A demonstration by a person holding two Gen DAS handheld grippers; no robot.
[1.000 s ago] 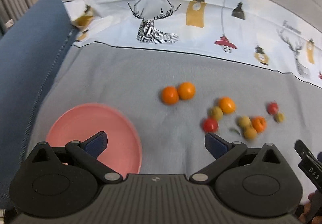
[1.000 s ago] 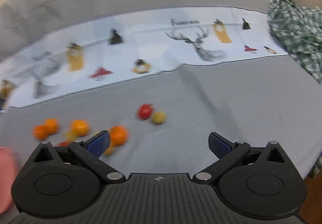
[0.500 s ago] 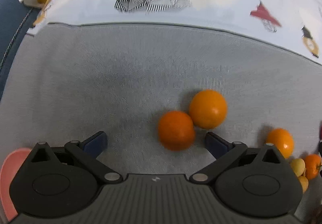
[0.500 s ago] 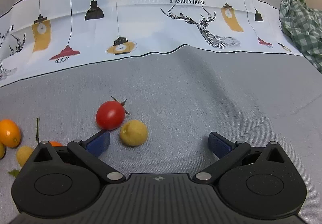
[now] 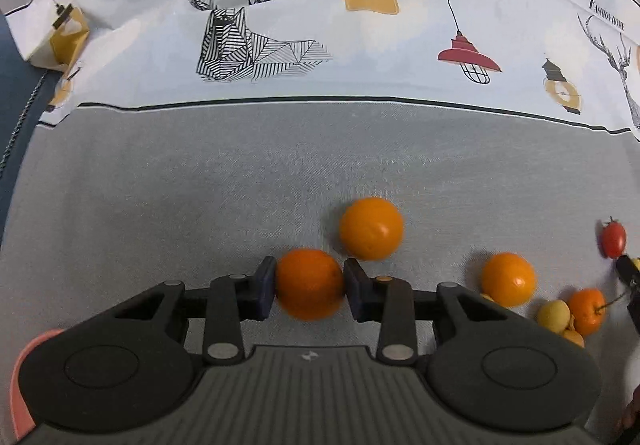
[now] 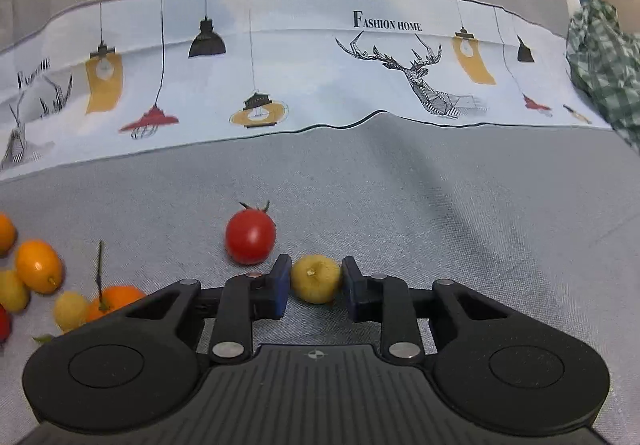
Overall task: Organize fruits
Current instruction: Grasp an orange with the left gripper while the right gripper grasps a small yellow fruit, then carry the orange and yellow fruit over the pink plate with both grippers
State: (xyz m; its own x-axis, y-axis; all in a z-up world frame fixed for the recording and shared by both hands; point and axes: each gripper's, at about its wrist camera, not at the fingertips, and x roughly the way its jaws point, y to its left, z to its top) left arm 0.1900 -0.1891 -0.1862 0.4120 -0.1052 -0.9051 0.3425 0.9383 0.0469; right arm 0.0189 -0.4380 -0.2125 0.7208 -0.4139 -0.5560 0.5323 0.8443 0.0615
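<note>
My left gripper (image 5: 310,285) has its blue-padded fingers (image 5: 265,287) clenched on a round deep-orange fruit (image 5: 309,283), pads pressed against both of its sides, low on the grey woven bedspread (image 5: 200,185). A second, paler round orange (image 5: 371,227) sits just beside it at 1 o'clock, apart from the held one as far as I can tell. At 3 o'clock I see a third orange (image 5: 508,279), then a cluster with a small yellow fruit (image 5: 553,316) and a stemmed small orange fruit (image 5: 586,311) touching. A red cherry tomato (image 5: 614,240) lies near the right edge. The rim of a pink plate (image 5: 24,373) shows at 8 o'clock behind the gripper body.

My right gripper (image 6: 314,281) grasps a small round yellow fruit (image 6: 316,279) between its fingers (image 6: 280,283), resting on the bedspread. A red tomato with green calyx (image 6: 250,238) sits just beside it at 11 o'clock. A white printed band with deer and lamps (image 6: 320,85) crosses at 12 o'clock; green checked cloth (image 6: 604,65) lies at 2 o'clock
</note>
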